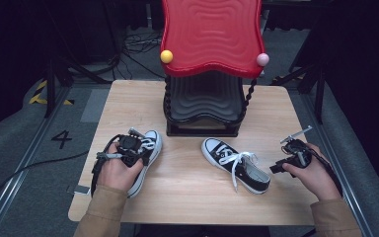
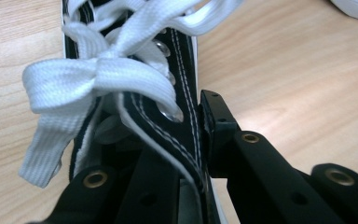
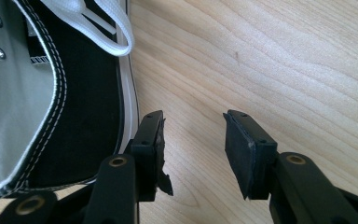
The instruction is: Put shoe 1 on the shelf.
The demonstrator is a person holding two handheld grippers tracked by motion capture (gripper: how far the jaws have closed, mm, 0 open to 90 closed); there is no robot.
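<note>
High view hid the left gripper (image 1: 137, 143) under the hand; its jaws pinched the left shoe's (image 1: 145, 160) collar, toe pointing away. Right gripper (image 1: 287, 157) jaws stood spread.

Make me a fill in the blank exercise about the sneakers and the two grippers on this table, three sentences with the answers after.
1. The left gripper is shut on the side wall of the left ____, beside its lace eyelets.
2. The right gripper has its jaws ____, with nothing but the wooden table between them.
3. The right sneaker lies on the table with its white laces ____.

Missing words: sneaker; open; untied
</note>
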